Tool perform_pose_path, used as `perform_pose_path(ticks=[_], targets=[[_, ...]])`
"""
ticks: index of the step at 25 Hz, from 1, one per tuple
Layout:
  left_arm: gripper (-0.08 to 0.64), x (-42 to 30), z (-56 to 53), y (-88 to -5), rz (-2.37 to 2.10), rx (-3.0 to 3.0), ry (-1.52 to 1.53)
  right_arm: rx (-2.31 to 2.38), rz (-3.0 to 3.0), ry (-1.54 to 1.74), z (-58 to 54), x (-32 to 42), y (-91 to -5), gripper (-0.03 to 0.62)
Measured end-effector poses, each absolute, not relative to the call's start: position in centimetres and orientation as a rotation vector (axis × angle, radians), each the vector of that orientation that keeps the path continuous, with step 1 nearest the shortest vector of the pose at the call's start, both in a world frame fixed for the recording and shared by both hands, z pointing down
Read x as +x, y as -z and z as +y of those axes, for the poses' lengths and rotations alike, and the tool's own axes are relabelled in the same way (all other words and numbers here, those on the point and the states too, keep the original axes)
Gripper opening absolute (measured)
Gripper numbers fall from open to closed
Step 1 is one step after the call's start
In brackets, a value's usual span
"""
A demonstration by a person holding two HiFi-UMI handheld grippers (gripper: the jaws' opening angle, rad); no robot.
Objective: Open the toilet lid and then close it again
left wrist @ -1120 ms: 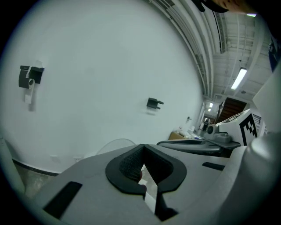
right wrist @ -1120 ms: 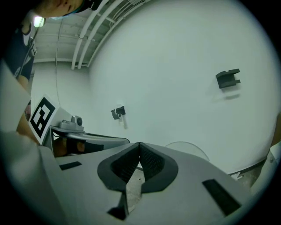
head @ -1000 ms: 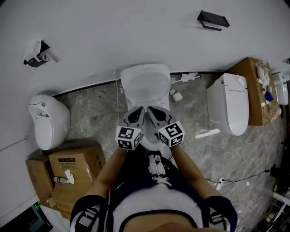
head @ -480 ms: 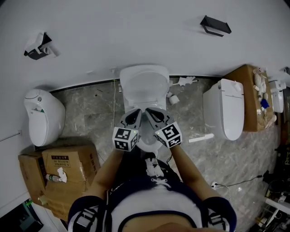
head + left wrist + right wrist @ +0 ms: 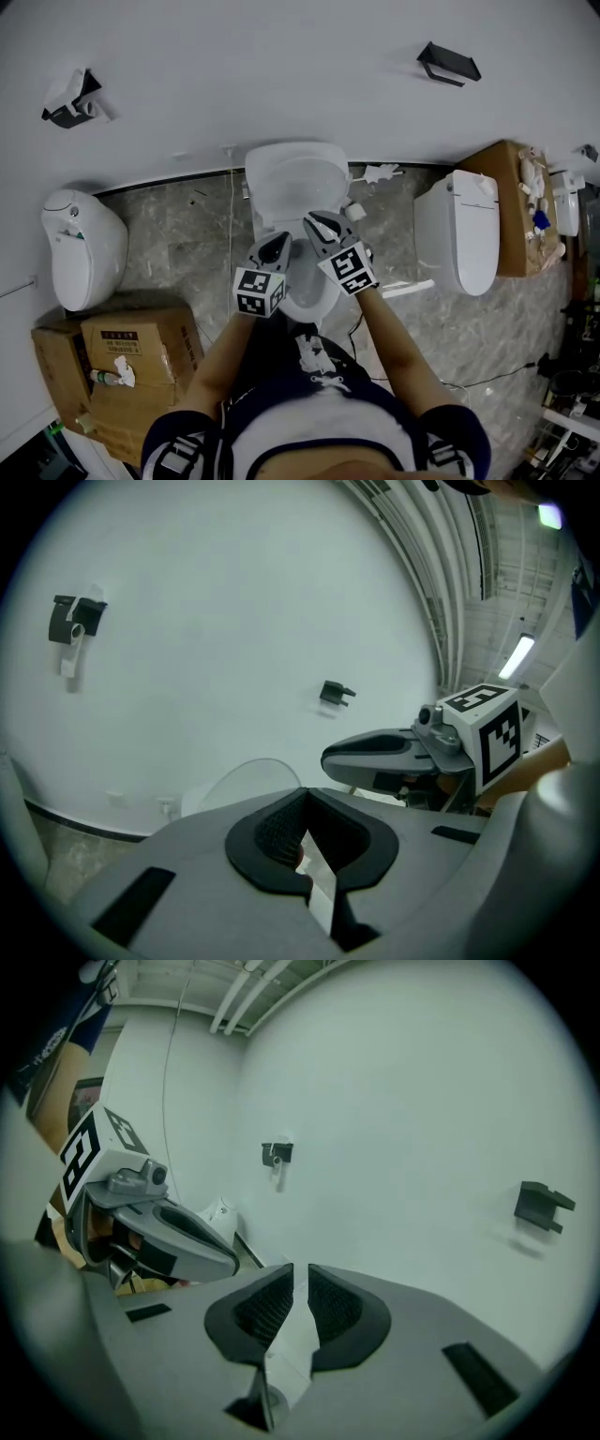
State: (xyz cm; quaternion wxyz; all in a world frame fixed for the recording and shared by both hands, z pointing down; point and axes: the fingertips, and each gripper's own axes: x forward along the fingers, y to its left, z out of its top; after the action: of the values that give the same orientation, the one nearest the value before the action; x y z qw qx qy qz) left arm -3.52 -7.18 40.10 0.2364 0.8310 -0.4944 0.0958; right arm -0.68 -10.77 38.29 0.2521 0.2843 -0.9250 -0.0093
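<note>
Now the toilet lid (image 5: 298, 183) stood up just past the shut, empty left gripper (image 5: 280, 241) and right gripper (image 5: 320, 221); pushing it down looked next.

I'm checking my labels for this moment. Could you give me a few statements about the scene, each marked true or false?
1. The left gripper and the right gripper are both shut with nothing between their jaws. True.
2. Only one toilet is in view. False: besides the middle toilet there is a toilet at the right and a toilet at the left.
3. A black bracket is fixed on the wall. True.
4. The right gripper clamps the toilet lid. False: it holds nothing, above the middle toilet.
</note>
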Motion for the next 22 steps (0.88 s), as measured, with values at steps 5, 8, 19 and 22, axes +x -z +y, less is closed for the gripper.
perform_pose_path(ticks=[5, 8, 19, 22], targets=[[0.008, -4.0, -8.3, -41.2, -1.327, 2.268, -0.27, 0.736, -2.437, 0.106, -13.5, -1.2, -39.4, 0.012], [0.008, -4.2, -9.0, -41.7, -1.306, 2.28, -0.288, 0.711, -2.399, 0.158, -15.3, -1.6, -40.0, 0.014], [0.008, -6.3, -11.5, -44.4, -1.286, 2.237, -0.324, 0.665, -2.28, 0.215, -22.1, -2.8, -43.6, 0.08], [0.008, -6.7, -11.5, -45.2, -1.273, 2.223, -0.334, 0.641, -2.202, 0.277, -23.7, -2.6, -45.0, 0.08]])
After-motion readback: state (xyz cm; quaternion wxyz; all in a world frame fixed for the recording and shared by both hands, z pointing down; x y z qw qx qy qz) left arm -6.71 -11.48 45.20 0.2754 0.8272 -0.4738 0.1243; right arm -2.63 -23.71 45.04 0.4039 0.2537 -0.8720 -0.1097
